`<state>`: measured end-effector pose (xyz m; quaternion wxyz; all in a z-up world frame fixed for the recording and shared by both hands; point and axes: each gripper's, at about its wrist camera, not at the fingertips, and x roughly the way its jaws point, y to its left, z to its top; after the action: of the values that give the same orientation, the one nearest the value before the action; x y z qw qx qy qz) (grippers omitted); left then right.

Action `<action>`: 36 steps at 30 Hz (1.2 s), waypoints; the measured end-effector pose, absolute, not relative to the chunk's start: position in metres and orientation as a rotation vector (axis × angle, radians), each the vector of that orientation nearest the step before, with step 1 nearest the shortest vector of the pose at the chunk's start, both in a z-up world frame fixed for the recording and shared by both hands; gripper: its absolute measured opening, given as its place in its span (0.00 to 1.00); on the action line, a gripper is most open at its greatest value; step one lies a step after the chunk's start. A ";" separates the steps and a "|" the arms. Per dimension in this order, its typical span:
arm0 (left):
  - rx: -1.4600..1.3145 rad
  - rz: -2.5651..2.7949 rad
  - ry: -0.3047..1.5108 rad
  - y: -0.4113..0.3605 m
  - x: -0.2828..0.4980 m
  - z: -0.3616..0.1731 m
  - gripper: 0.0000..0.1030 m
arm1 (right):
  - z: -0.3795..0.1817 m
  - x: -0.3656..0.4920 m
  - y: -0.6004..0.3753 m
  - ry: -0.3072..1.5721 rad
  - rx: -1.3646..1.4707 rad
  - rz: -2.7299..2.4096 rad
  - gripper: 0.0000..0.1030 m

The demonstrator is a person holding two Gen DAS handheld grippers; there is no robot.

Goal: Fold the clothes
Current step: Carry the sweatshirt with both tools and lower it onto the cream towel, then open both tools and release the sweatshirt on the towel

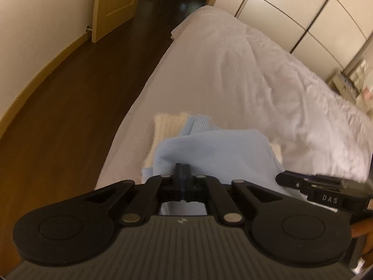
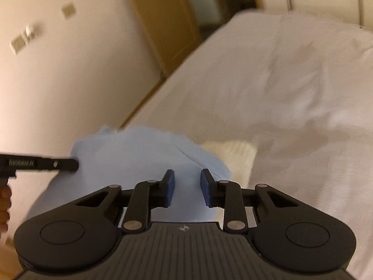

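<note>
Because motion blur softens the right wrist view, I cannot trace the light blue garment [image 1: 216, 149] to its edges. My left gripper [image 1: 183, 170] is clamped, apparently pinching its fabric. My right gripper [image 2: 185, 186] hangs parted over it, gripping nothing. Bunched atop a cream knit [image 1: 167, 119] on the bed [image 1: 233, 74], it shows no clear long axis.

- My right-wrist view is smeared; the wall plates [image 2: 23, 39] at upper left are unreadable
- The blue garment [image 1: 216, 149] hides most of the cream knit [image 1: 170, 119]
- Shelf clutter [image 1: 356, 81] at the right edge is too blurred to identify
</note>
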<state>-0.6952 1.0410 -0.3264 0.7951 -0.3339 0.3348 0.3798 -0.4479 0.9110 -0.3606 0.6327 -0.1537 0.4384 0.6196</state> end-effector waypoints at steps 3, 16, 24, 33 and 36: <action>-0.703 0.821 0.718 1.039 -0.700 -0.323 0.03 | -0.367 -0.444 0.924 1.008 -0.419 1.432 0.29; -0.482 0.811 0.712 0.891 -0.748 -0.263 0.02 | -0.300 -0.524 0.784 0.697 -0.448 1.540 0.30; -0.541 0.890 0.759 0.885 -0.756 -0.320 0.03 | -0.335 -0.567 0.751 0.661 -0.572 1.565 0.30; -0.485 0.938 0.723 0.861 -0.752 -0.290 0.02 | -0.335 -0.582 0.745 0.557 -0.611 1.539 0.29; -0.502 0.962 0.738 0.854 -0.757 -0.291 0.03 | -0.316 -0.577 0.730 0.588 -0.512 1.538 0.29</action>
<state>-0.7569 0.8543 -0.2911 0.7924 -0.2335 0.3430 0.4471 -0.5772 0.7303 -0.3164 0.6510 -0.2253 0.2590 0.6771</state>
